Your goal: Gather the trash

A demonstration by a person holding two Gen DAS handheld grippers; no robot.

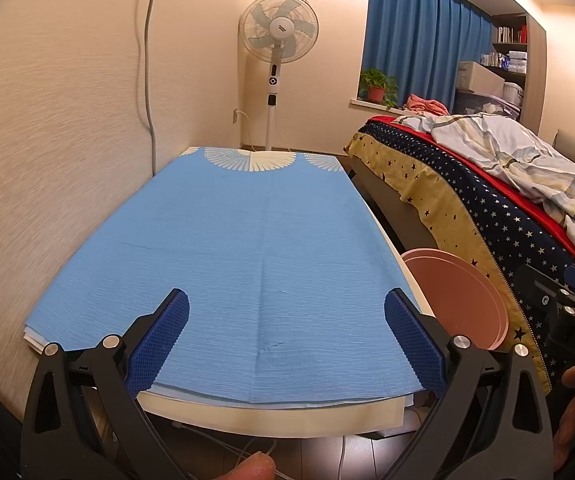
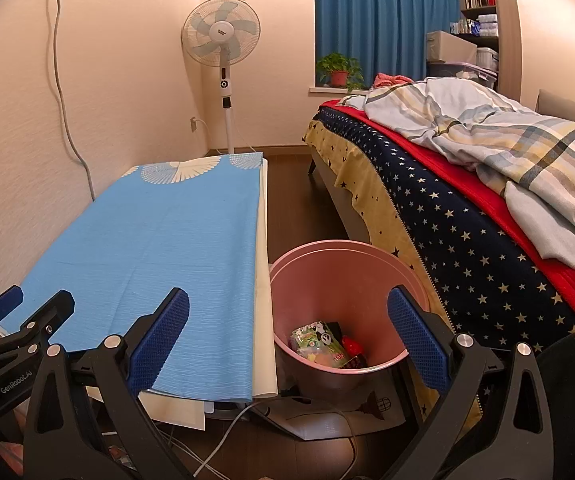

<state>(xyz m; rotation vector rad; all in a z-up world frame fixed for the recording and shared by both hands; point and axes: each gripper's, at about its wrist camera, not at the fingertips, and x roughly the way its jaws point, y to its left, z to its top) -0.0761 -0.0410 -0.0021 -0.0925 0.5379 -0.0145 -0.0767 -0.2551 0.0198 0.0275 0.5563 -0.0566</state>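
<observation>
A pink bin (image 2: 339,276) stands on the floor between the table and the bed, and its rim (image 1: 463,300) shows at the right in the left wrist view. Inside it lie several wrappers (image 2: 319,340), green, red and dark. My right gripper (image 2: 287,328) is open above the bin's near edge, with nothing between its blue pads. Over the near end of the blue tablecloth (image 1: 227,248), my left gripper (image 1: 286,332) is open and empty. The left gripper (image 2: 15,312) also shows at the left edge of the right wrist view.
The table (image 2: 263,280) runs along the left wall. A bed (image 2: 467,208) with a starred cover and a rumpled quilt lies to the right. A standing fan (image 1: 277,40) is at the far end. Cables (image 2: 223,440) trail on the floor under the table.
</observation>
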